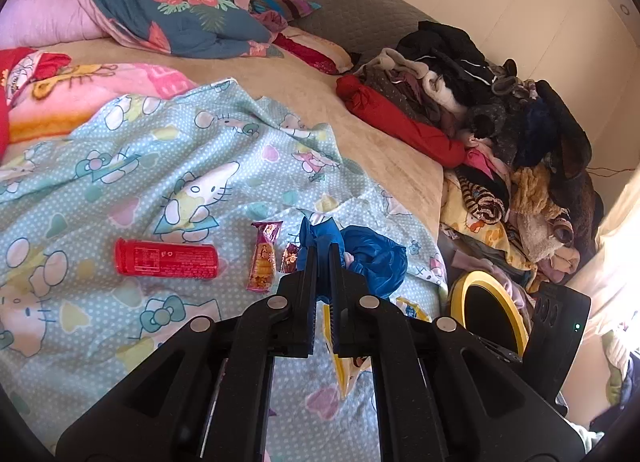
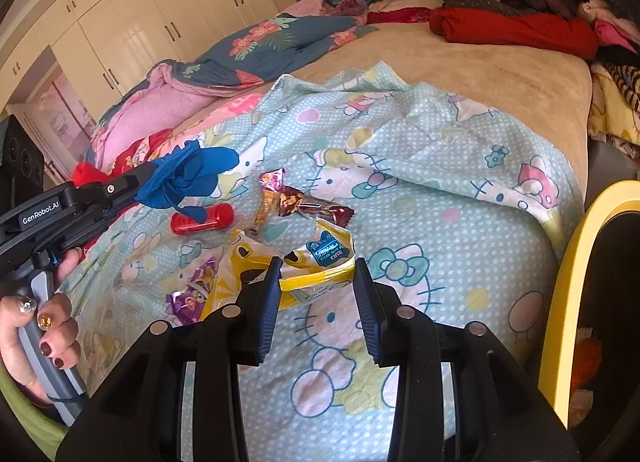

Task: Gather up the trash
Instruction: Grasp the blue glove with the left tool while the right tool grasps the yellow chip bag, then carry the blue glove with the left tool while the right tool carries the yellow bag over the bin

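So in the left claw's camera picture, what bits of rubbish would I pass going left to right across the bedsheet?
Red bottle → tall pink snack wrapper → small dark red wrapper → crumpled blue bag pinched in the left claw.

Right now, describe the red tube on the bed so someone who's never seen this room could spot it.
On the light-blue cartoon-cat sheet covering the bed, look beside the snack wrappers. The red tube lies flat on its side there, the only hard, smooth cylinder among crinkled foil packets.
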Demonstrator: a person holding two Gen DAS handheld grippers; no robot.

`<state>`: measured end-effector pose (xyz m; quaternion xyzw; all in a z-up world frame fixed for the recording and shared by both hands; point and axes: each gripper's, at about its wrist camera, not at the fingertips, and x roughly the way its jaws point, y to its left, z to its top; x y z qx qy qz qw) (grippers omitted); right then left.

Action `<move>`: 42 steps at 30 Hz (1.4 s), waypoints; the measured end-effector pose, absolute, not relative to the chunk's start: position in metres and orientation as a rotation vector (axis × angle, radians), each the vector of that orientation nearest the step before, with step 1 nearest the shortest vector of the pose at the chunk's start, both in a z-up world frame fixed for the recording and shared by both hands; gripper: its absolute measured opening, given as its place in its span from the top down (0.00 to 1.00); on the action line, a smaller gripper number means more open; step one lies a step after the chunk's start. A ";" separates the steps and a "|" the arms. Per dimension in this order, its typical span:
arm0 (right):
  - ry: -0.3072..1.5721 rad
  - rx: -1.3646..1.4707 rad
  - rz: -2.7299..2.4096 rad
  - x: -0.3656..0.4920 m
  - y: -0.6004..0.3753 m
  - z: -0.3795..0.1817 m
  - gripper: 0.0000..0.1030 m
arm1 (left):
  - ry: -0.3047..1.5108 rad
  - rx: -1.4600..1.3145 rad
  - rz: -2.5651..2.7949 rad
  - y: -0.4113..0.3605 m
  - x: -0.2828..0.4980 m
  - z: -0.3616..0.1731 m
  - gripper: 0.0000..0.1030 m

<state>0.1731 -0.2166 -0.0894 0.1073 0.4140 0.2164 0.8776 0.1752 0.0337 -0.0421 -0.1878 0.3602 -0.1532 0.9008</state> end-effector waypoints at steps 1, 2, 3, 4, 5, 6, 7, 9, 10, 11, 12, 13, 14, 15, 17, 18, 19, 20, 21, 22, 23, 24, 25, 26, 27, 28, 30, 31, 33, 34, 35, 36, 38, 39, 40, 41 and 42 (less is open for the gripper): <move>0.861 0.220 0.452 0.172 -0.216 -0.088 0.67 | 0.742 -0.389 -0.320 0.034 0.173 -0.040 0.98; 0.855 0.215 0.452 0.170 -0.215 -0.085 0.67 | 0.738 -0.386 -0.320 0.034 0.170 -0.039 0.98; 0.851 0.212 0.453 0.168 -0.214 -0.084 0.67 | 0.735 -0.384 -0.321 0.034 0.168 -0.037 0.98; 0.847 0.209 0.454 0.166 -0.213 -0.082 0.67 | 0.730 -0.383 -0.323 0.034 0.165 -0.035 0.98; 0.843 0.205 0.453 0.165 -0.213 -0.080 0.67 | 0.728 -0.382 -0.325 0.034 0.163 -0.034 0.98; 0.839 0.203 0.453 0.164 -0.214 -0.078 0.67 | 0.727 -0.378 -0.326 0.034 0.161 -0.033 0.98; 0.835 0.202 0.452 0.164 -0.214 -0.077 0.67 | 0.723 -0.373 -0.326 0.033 0.159 -0.031 0.98; 0.825 0.200 0.450 0.160 -0.215 -0.072 0.67 | 0.719 -0.369 -0.328 0.033 0.155 -0.028 0.98; 0.818 0.197 0.449 0.158 -0.216 -0.069 0.67 | 0.716 -0.369 -0.329 0.032 0.153 -0.027 0.98; 0.812 0.196 0.447 0.156 -0.216 -0.067 0.67 | 0.714 -0.367 -0.331 0.032 0.151 -0.025 0.98; 0.807 0.196 0.445 0.155 -0.217 -0.065 0.67 | 0.711 -0.364 -0.332 0.031 0.150 -0.024 0.98; 0.801 0.197 0.444 0.153 -0.218 -0.062 0.67 | 0.706 -0.361 -0.334 0.030 0.147 -0.021 0.98; 0.797 0.195 0.442 0.151 -0.219 -0.060 0.67 | 0.703 -0.360 -0.336 0.029 0.146 -0.020 0.98; 0.793 0.193 0.440 0.150 -0.221 -0.058 0.67 | 0.700 -0.359 -0.337 0.028 0.145 -0.019 0.98; 0.785 0.190 0.436 0.147 -0.224 -0.055 0.67 | 0.695 -0.356 -0.341 0.025 0.142 -0.015 0.98; 0.780 0.191 0.433 0.145 -0.226 -0.053 0.67 | 0.692 -0.353 -0.341 0.024 0.141 -0.013 0.98; 0.776 0.192 0.431 0.144 -0.228 -0.052 0.67 | 0.689 -0.351 -0.340 0.022 0.140 -0.011 0.98; 0.771 0.195 0.428 0.143 -0.231 -0.051 0.67 | 0.687 -0.349 -0.341 0.020 0.138 -0.010 0.98; 0.767 0.200 0.424 0.142 -0.234 -0.049 0.67 | 0.686 -0.347 -0.343 0.019 0.138 -0.008 0.98; 0.762 0.206 0.420 0.140 -0.237 -0.048 0.67 | 0.683 -0.342 -0.342 0.017 0.137 -0.006 0.98; 0.758 0.209 0.418 0.139 -0.238 -0.046 0.67 | 0.680 -0.337 -0.341 0.015 0.135 -0.004 0.98; 0.753 0.212 0.417 0.137 -0.241 -0.045 0.67 | 0.678 -0.335 -0.342 0.014 0.135 -0.003 0.98; 0.746 0.216 0.414 0.136 -0.245 -0.043 0.67 | 0.675 -0.332 -0.341 0.012 0.134 -0.002 0.98; 0.742 0.219 0.412 0.135 -0.247 -0.042 0.67 | 0.673 -0.330 -0.341 0.010 0.133 0.000 0.98; 0.739 0.224 0.409 0.134 -0.250 -0.041 0.67 | 0.674 -0.330 -0.343 0.009 0.133 0.001 0.98; 0.733 0.231 0.404 0.132 -0.254 -0.039 0.67 | 0.673 -0.329 -0.345 0.007 0.132 0.002 0.98; 0.725 0.239 0.400 0.131 -0.260 -0.036 0.67 | 0.671 -0.322 -0.347 0.003 0.130 0.004 0.98; 0.719 0.245 0.394 0.130 -0.265 -0.035 0.67 | 0.670 -0.316 -0.349 0.000 0.130 0.005 0.98; 0.711 0.257 0.385 0.128 -0.271 -0.032 0.67 | 0.668 -0.306 -0.352 -0.005 0.129 0.007 0.98; 0.704 0.265 0.380 0.127 -0.275 -0.030 0.67 | 0.669 -0.303 -0.356 -0.008 0.129 0.008 0.98; 0.701 0.269 0.376 0.127 -0.278 -0.029 0.67 | 0.667 -0.298 -0.357 -0.011 0.129 0.009 0.98; 0.697 0.276 0.371 0.126 -0.282 -0.028 0.67 | 0.666 -0.293 -0.358 -0.013 0.129 0.010 0.98; 0.688 0.292 0.362 0.125 -0.290 -0.026 0.67 | 0.665 -0.279 -0.364 -0.020 0.128 0.012 0.98; 0.684 0.298 0.358 0.124 -0.293 -0.025 0.67 | 0.664 -0.273 -0.364 -0.023 0.127 0.013 0.98; 0.679 0.302 0.353 0.124 -0.297 -0.024 0.67 | 0.663 -0.269 -0.366 -0.025 0.127 0.013 0.98; 0.676 0.301 0.349 0.123 -0.300 -0.023 0.67 | 0.663 -0.267 -0.366 -0.027 0.127 0.014 0.98; 0.672 0.300 0.344 0.123 -0.302 -0.022 0.67 | 0.663 -0.266 -0.366 -0.028 0.127 0.015 0.98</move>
